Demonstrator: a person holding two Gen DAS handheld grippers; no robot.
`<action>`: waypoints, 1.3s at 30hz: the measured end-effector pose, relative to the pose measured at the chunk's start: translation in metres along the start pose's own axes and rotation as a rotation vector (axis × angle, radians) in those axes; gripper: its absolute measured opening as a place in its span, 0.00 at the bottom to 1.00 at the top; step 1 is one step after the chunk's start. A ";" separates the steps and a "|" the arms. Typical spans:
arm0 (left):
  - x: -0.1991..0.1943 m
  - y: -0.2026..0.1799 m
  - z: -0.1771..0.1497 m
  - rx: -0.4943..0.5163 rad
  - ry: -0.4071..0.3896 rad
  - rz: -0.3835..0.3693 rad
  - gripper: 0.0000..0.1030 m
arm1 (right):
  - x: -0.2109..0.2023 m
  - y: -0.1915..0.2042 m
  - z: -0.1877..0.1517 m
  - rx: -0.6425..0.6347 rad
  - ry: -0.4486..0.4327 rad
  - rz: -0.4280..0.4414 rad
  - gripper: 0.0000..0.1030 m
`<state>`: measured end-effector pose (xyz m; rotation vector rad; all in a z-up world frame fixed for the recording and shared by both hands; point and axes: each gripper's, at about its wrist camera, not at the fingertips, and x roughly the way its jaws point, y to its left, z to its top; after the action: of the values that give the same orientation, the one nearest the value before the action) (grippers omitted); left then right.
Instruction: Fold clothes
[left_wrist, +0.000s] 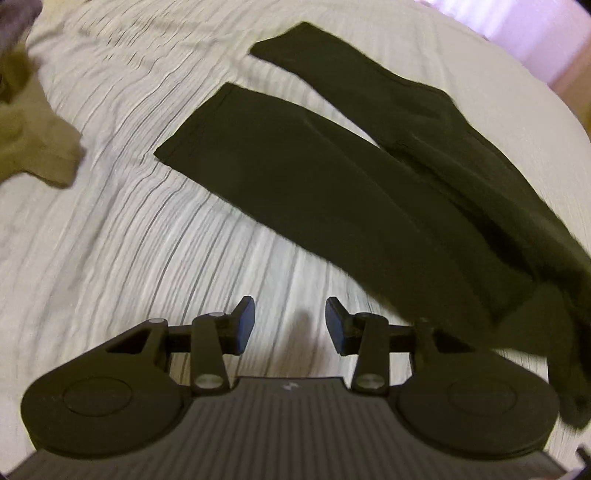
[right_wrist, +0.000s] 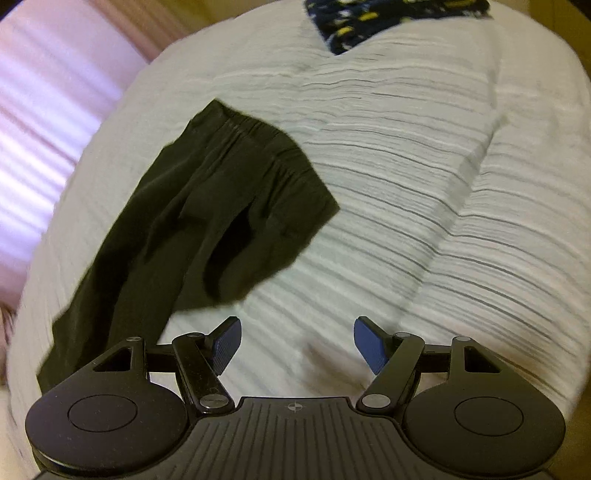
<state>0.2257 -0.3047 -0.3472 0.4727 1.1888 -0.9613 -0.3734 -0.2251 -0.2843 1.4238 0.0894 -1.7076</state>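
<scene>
Black trousers (left_wrist: 332, 184) lie spread on the white striped bedcover (left_wrist: 147, 240), both legs reaching up and left in the left wrist view. My left gripper (left_wrist: 290, 325) hovers open over bare cover, just below and left of the nearer leg, holding nothing. In the right wrist view the trousers' gathered waistband end (right_wrist: 221, 192) lies up and left of my right gripper (right_wrist: 297, 343). That gripper is open too, over bare bedcover (right_wrist: 406, 184), with nothing between its blue pads (right_wrist: 371, 347).
A tan garment (left_wrist: 33, 147) lies at the left edge of the bed, with grey cloth (left_wrist: 14, 22) at the top left corner. A dark blue patterned garment (right_wrist: 388, 18) lies at the far end. A pink curtain (right_wrist: 48, 110) hangs beyond the bed.
</scene>
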 end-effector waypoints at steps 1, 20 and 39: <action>0.007 0.002 0.005 -0.026 -0.012 0.000 0.37 | 0.009 -0.003 0.002 0.017 -0.009 0.012 0.69; 0.062 0.022 0.056 -0.216 -0.166 0.060 0.09 | 0.066 0.010 0.048 -0.128 -0.176 0.146 0.21; -0.086 0.023 0.025 -0.030 -0.056 0.496 0.40 | -0.033 -0.007 0.154 -0.492 0.225 0.160 0.37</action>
<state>0.2529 -0.2787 -0.2625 0.6738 0.9688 -0.5246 -0.4964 -0.2883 -0.2086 1.2049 0.4733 -1.2761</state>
